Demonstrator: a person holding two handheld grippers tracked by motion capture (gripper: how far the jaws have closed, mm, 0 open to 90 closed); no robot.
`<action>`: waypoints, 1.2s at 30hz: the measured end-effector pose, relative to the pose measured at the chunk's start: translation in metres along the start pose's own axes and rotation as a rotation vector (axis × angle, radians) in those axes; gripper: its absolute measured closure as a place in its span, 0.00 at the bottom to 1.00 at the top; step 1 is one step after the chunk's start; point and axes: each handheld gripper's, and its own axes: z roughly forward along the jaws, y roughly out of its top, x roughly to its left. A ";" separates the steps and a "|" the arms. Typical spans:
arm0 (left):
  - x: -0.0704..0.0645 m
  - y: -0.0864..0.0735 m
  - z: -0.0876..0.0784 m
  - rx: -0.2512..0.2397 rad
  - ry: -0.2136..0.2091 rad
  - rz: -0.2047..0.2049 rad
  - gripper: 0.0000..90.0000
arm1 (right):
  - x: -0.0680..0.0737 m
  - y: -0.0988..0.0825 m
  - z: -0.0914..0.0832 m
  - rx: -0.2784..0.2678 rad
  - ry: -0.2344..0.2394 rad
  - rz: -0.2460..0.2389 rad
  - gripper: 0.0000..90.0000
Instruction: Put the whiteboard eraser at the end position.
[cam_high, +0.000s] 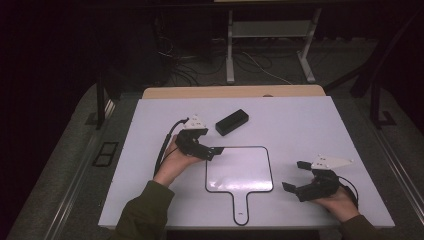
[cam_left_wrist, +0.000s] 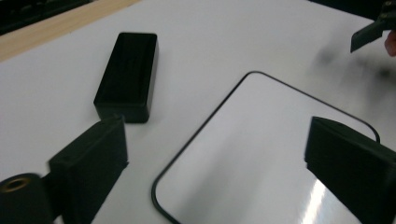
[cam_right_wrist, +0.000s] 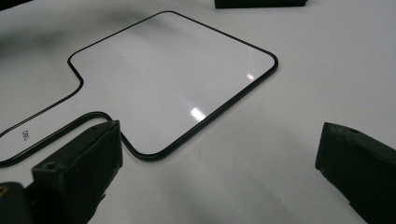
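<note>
A paddle-shaped whiteboard (cam_high: 240, 170) with a thin black rim lies flat mid-table, its handle (cam_high: 241, 207) pointing at the near edge. A black rectangular box (cam_high: 232, 121) lies beyond it. My left gripper (cam_high: 210, 145) hovers at the board's far-left corner, open and empty. In the left gripper view the board (cam_left_wrist: 266, 149) corner sits between the open jaws of this gripper (cam_left_wrist: 219, 172), with the box (cam_left_wrist: 126, 74) ahead on the left. My right gripper (cam_high: 295, 176) is open just right of the board. In the right gripper view its jaws (cam_right_wrist: 219, 172) stand wide apart before the board (cam_right_wrist: 173, 79).
The white tabletop (cam_high: 310, 125) has bare room to the right and at the back. A wooden strip (cam_high: 235, 91) runs along its far edge. Beyond it are cables and a metal stand (cam_high: 270, 45) on the floor. The other gripper's jaw (cam_left_wrist: 371, 35) shows far off.
</note>
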 end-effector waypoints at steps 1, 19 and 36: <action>-0.001 -0.003 -0.002 0.003 0.000 -0.004 0.01 | 0.000 0.000 0.000 0.000 -0.001 0.002 0.00; -0.035 -0.060 -0.036 -0.066 -0.021 -0.011 0.00 | 0.001 0.000 -0.002 -0.005 0.000 0.001 0.00; -0.045 -0.102 -0.063 -0.069 -0.004 -0.015 0.00 | 0.002 0.000 -0.002 -0.004 -0.004 -0.001 0.00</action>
